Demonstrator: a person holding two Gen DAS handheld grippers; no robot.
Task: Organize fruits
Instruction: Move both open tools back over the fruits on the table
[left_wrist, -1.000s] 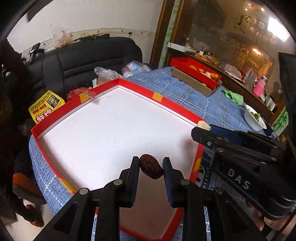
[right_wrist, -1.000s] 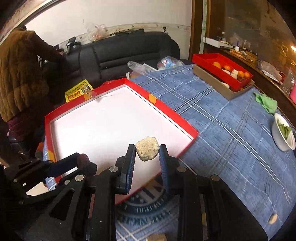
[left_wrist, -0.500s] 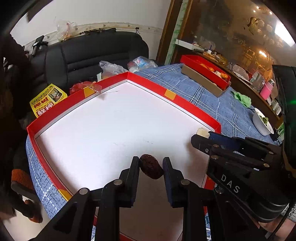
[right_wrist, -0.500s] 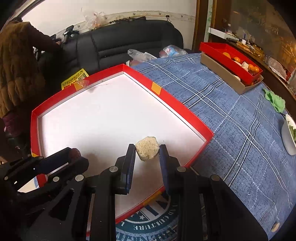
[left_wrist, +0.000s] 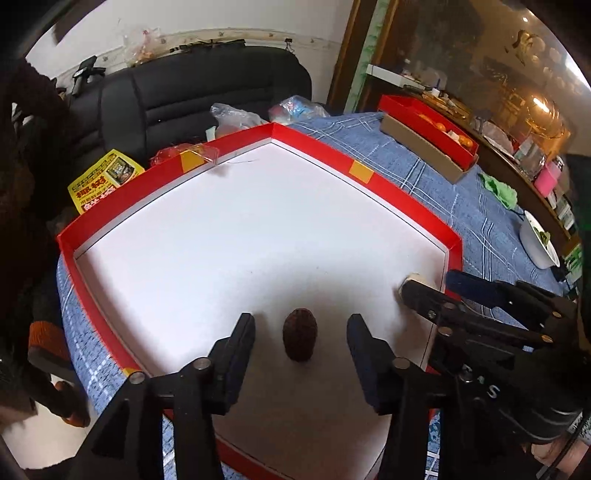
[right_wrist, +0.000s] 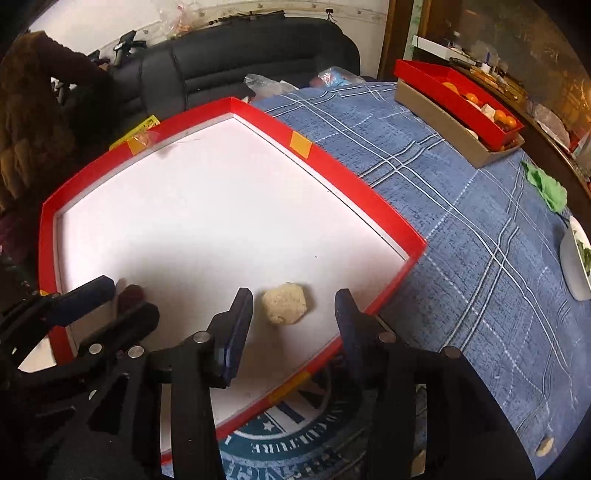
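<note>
A wide red-rimmed tray (left_wrist: 402, 197) (right_wrist: 343, 168) with a white floor lies on the blue checked tablecloth. A dark brown wrinkled fruit (left_wrist: 300, 339) rests on the tray floor between the fingers of my left gripper (left_wrist: 301, 341), whose jaws are opening and stand clear of it. A pale beige crumbly lump (right_wrist: 285, 303) lies on the tray near its right rim, between the fingers of my right gripper (right_wrist: 293, 314), whose jaws are also opening with gaps on both sides. In each view the other gripper shows at the edge: the right gripper (left_wrist: 436, 291) and the left gripper (right_wrist: 122, 302).
A red box holding oranges (right_wrist: 465, 98) sits in a brown box at the table's far right. A green cloth (right_wrist: 546, 186) and a white bowl (right_wrist: 574, 258) lie near the right edge. A black sofa (left_wrist: 207, 92) stands behind, and a person in a brown coat (right_wrist: 29, 122) is at the left.
Both grippers let go: their jaws spread apart and the brown fruit and the beige lump now lie on the tray floor. Both hands sank a little toward the tray.
</note>
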